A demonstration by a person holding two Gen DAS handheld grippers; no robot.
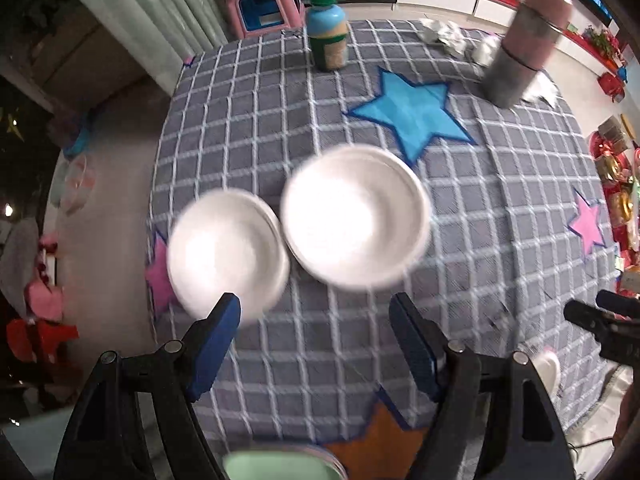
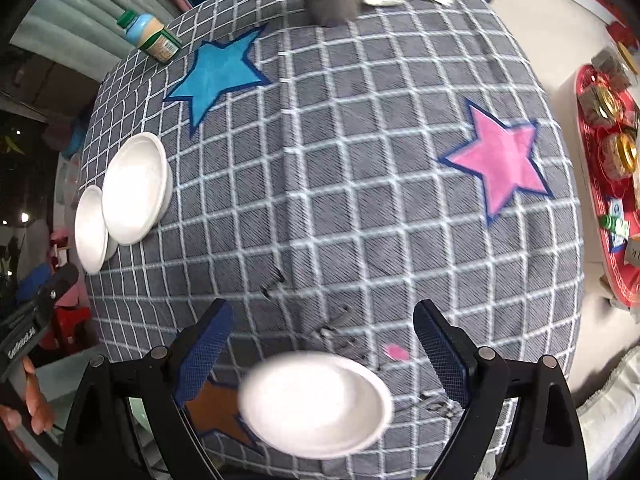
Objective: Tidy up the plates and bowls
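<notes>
The worktop (image 2: pixel 360 160) wears a grey checked cloth with sewn-on stars. In the left wrist view, the left hand-held gripper (image 1: pixel 316 316) hangs above it with its blue-padded fingers spread wide and nothing between them. Just ahead lie two white dishes: a larger white bowl (image 1: pixel 356 216) beside the blue star (image 1: pixel 416 116), and a smaller white dish (image 1: pixel 228 256) to its left, near the cloth's edge, the two rims touching or overlapping (motion blur makes it hard to say which).

The right hand-held gripper (image 2: pixel 324 316) is likewise spread, gripping nothing. A third white dish (image 2: pixel 316 404) sits low between its fingers, close to the camera and partly over the orange star (image 2: pixel 212 408); whether either finger touches it I cannot tell. A pink star (image 2: pixel 500 164) lies ahead to the right.

At the far edge stand a green-capped bottle (image 1: pixel 328 32) and a grey-and-pink cylinder (image 1: pixel 524 44), with crumpled white paper (image 1: pixel 452 36) near the cylinder.
</notes>
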